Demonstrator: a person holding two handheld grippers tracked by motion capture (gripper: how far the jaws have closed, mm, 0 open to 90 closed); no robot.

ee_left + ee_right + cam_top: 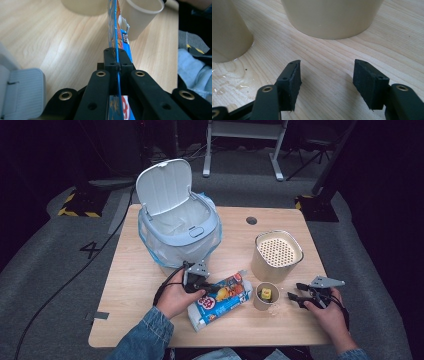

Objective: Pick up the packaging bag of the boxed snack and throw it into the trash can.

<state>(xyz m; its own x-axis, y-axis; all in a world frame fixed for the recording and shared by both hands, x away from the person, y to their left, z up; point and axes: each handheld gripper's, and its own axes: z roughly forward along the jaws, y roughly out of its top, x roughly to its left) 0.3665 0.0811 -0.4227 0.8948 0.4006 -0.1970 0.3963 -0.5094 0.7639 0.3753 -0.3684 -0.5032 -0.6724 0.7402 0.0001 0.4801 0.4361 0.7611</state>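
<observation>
Left tool (117, 65) clamped on the edge of the snack packet (220, 299), which lies on the table (130, 285) at 6 o'clock from the bin (177, 227). Right tool (325, 82), jaws apart and empty, rests at 3 o'clock from the small cup (265, 296).

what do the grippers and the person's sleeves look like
Both grippers, left gripper and right gripper, are matte black with two jaws and brass-coloured rivets at the linkages. Each carries a grey three-cornered plate on top and trails a black cable. The pads look like dark, rough foam. The person wears blue denim sleeves.
</observation>
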